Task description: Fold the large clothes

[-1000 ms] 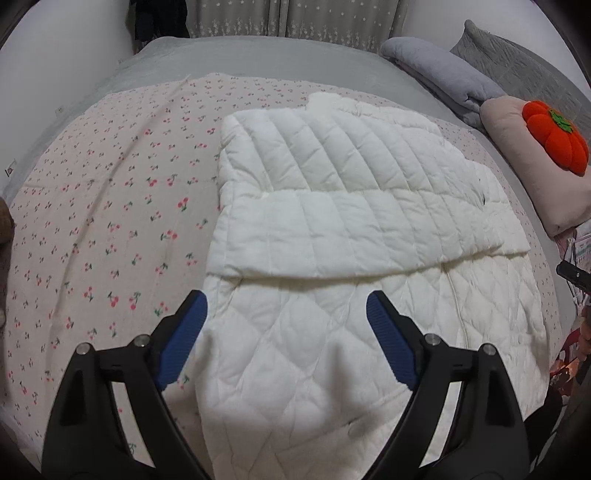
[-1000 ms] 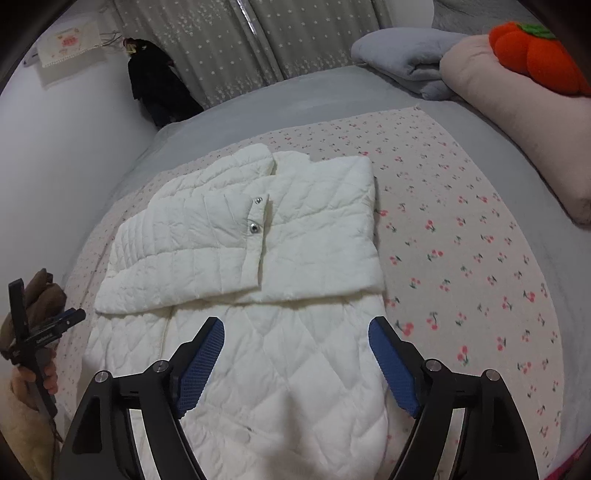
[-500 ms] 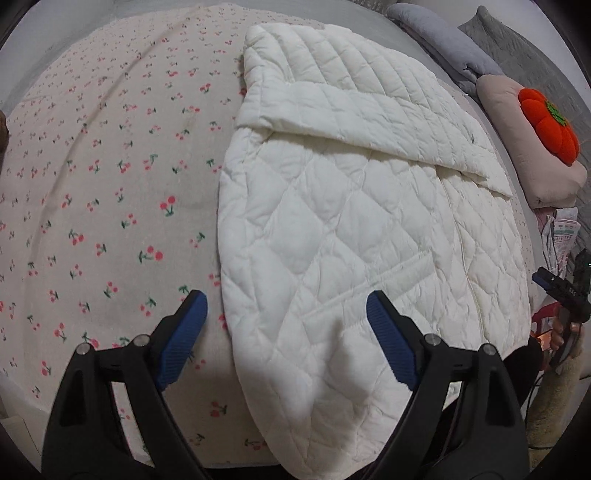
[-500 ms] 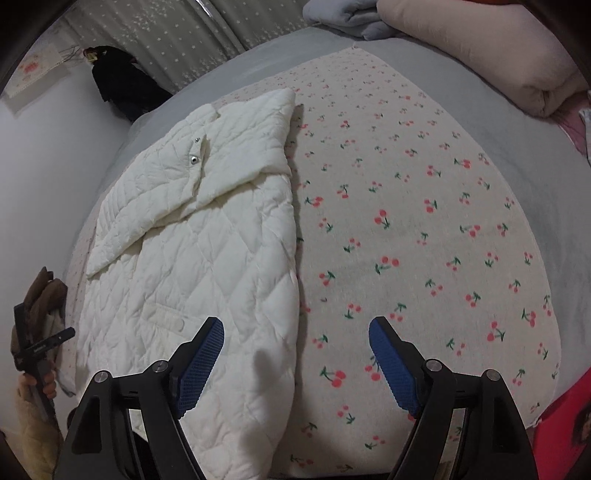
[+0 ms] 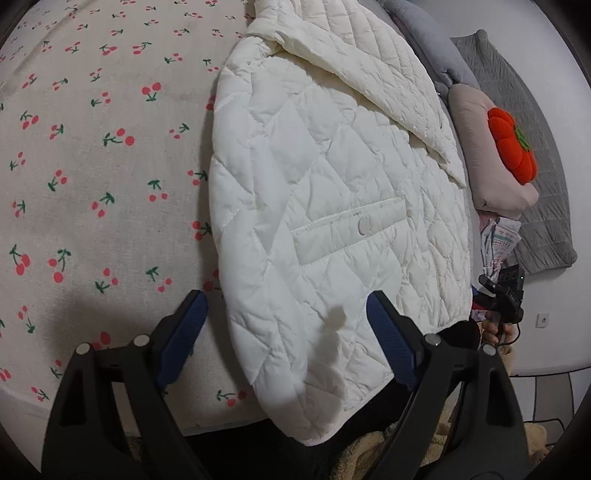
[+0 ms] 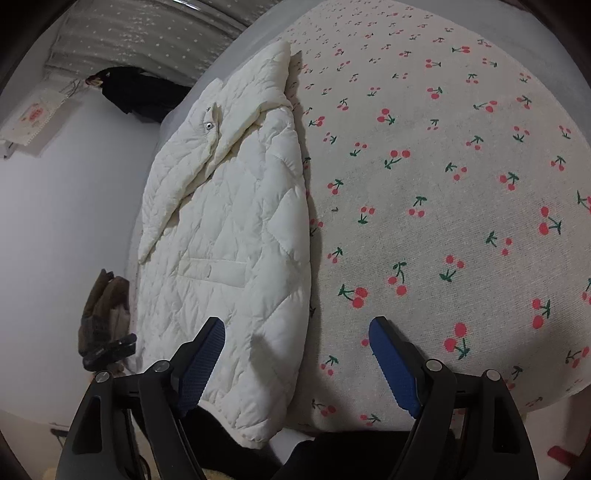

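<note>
A white quilted jacket (image 5: 332,206) lies flat on the cherry-print bed cover (image 5: 92,166), its sleeves folded across the upper body and its hem hanging a little over the near bed edge. My left gripper (image 5: 286,325) is open and empty, low over the jacket's bottom left corner. My right gripper (image 6: 295,350) is open and empty, low over the jacket's (image 6: 229,236) bottom right edge, its left finger above the fabric and its right finger above the bed cover (image 6: 443,184).
A pink pillow (image 5: 480,155) with an orange pumpkin cushion (image 5: 511,146) and grey bedding (image 5: 535,184) lie at the right. The other gripper shows at each view's side (image 5: 502,295) (image 6: 107,350). Curtains (image 6: 147,33) and dark clothes (image 6: 136,92) stand beyond the bed.
Both grippers have pulled back and down toward the jacket's hem at the near bed edge, spreading to its two bottom corners. Both stay open and empty.
</note>
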The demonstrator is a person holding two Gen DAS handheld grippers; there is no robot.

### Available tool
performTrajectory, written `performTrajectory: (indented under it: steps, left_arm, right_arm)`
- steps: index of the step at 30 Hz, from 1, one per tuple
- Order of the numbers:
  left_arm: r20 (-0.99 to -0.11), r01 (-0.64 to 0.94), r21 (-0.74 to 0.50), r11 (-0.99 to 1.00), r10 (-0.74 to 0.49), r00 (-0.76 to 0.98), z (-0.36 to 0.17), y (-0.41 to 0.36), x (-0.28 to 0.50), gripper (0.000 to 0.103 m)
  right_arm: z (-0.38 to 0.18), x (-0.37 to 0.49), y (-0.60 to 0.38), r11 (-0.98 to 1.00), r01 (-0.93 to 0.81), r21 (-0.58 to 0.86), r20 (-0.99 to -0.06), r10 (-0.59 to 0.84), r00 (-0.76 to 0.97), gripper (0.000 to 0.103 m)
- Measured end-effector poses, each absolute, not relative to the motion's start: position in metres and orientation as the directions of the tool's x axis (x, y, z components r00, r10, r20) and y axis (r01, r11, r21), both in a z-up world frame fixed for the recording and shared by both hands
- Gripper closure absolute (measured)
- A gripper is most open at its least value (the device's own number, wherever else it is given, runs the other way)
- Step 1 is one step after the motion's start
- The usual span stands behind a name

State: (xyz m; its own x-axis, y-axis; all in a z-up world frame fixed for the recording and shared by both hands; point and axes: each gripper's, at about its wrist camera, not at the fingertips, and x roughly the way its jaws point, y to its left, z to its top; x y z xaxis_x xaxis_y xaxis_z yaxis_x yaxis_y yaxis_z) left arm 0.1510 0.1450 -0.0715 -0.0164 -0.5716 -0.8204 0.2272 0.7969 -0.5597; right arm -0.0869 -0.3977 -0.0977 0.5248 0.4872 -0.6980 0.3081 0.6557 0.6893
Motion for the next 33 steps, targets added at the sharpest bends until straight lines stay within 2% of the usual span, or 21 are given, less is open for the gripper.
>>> performTrajectory:
  steps: [6,12,15,16,17,18,20,23,25,33]
  left_arm:
    - [-0.777,0.248,-0.623,0.742,-0.623,-0.086,-0.075,0.144,0.14,0.016]
    - [-0.689,0.239,-0.723,0.648,-0.702,-0.18,-0.078,0.132,0.125,0.025]
    - [-0.659,0.237,-0.751,0.616,-0.721,-0.214,-0.079,0.124,0.115,0.035]
    - [-0.655,0.243,-0.755,0.609,-0.723,-0.222,-0.079,0.12,0.112,0.04]
    - [-0.657,0.249,-0.752,0.61,-0.719,-0.226,-0.08,0.115,0.109,0.048]
    - [-0.663,0.252,-0.748,0.614,-0.712,-0.23,-0.08,0.112,0.108,0.054]
    - [-0.672,0.255,-0.74,0.622,-0.701,-0.239,-0.081,0.108,0.105,0.075]
    - [-0.677,0.274,-0.732,0.624,-0.709,-0.196,-0.07,0.107,0.103,0.085]
    - [-0.658,0.298,-0.742,0.6,-0.737,-0.153,-0.057,0.109,0.1,0.088]
    - [-0.577,0.389,-0.759,0.522,-0.817,-0.029,-0.009,0.115,0.082,0.091]
  right_arm:
    - [-0.105,-0.091,-0.389,0.594,0.268,0.759,-0.636,0.587,0.5,0.023]
    - [-0.112,-0.094,-0.378,0.547,0.241,0.801,-0.59,0.657,0.47,0.037]
    - [-0.114,-0.09,-0.361,0.555,0.212,0.805,-0.587,0.686,0.43,0.045]
    - [-0.114,-0.089,-0.356,0.569,0.205,0.797,-0.596,0.684,0.421,0.053]
    - [-0.113,-0.088,-0.352,0.582,0.201,0.788,-0.606,0.678,0.415,0.065]
    - [-0.112,-0.087,-0.35,0.589,0.195,0.784,-0.61,0.676,0.412,0.071]
    - [-0.107,-0.086,-0.346,0.608,0.17,0.776,-0.615,0.666,0.422,0.083]
    - [-0.098,-0.09,-0.343,0.624,0.136,0.769,-0.608,0.65,0.456,0.088]
    - [-0.089,-0.095,-0.342,0.634,0.109,0.765,-0.598,0.639,0.483,0.09]
    - [-0.053,-0.111,-0.338,0.64,0.002,0.768,-0.529,0.633,0.565,0.092]
